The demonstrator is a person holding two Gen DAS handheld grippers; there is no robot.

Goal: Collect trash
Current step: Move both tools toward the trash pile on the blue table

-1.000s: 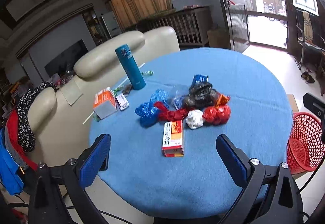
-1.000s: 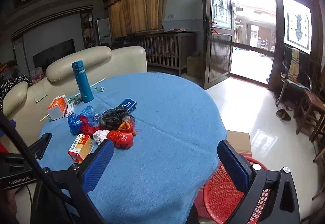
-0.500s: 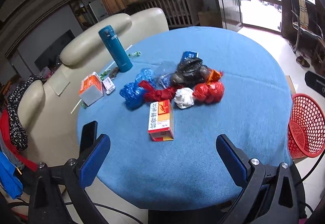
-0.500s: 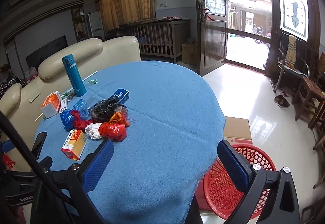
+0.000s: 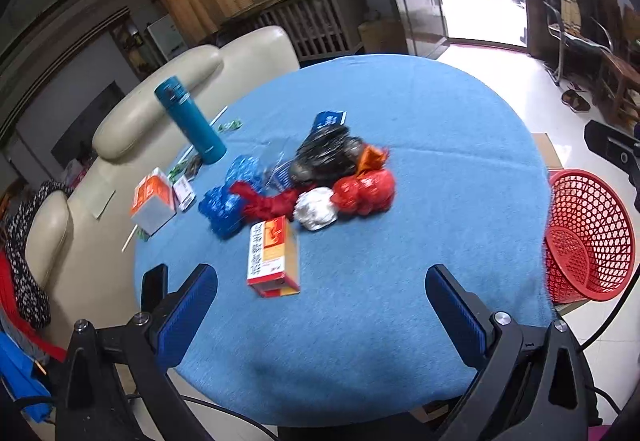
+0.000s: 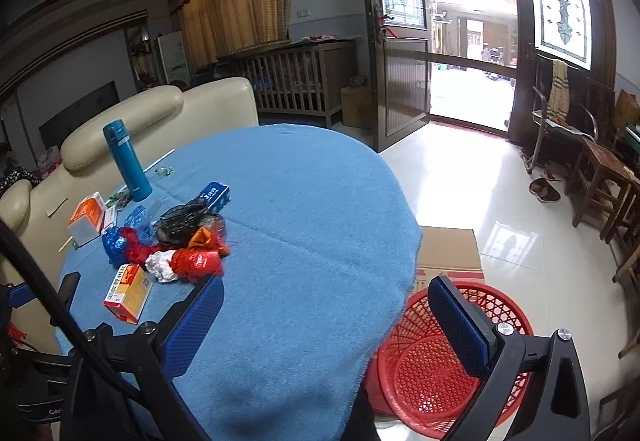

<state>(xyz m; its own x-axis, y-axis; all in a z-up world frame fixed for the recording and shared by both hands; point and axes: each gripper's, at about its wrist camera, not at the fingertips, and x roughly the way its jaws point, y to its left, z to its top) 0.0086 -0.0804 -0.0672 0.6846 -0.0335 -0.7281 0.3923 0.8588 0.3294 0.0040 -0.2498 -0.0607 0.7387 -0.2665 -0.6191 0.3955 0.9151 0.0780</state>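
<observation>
As before, left hand-held gripper (image 5: 320, 305) wide, nearer box (image 5: 273, 255).

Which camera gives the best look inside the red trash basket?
The right wrist view: the red basket sits below, its inside visible, though a finger crosses it. The left wrist view shows it only sideways at the frame's edge.

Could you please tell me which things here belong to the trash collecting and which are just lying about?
Job:
- red bag
- white wad
- black bag
- blue bags
- carton
- red basket
- left gripper, right gripper, both open

Lying about:
- teal flask
- phone
- sofa
</observation>
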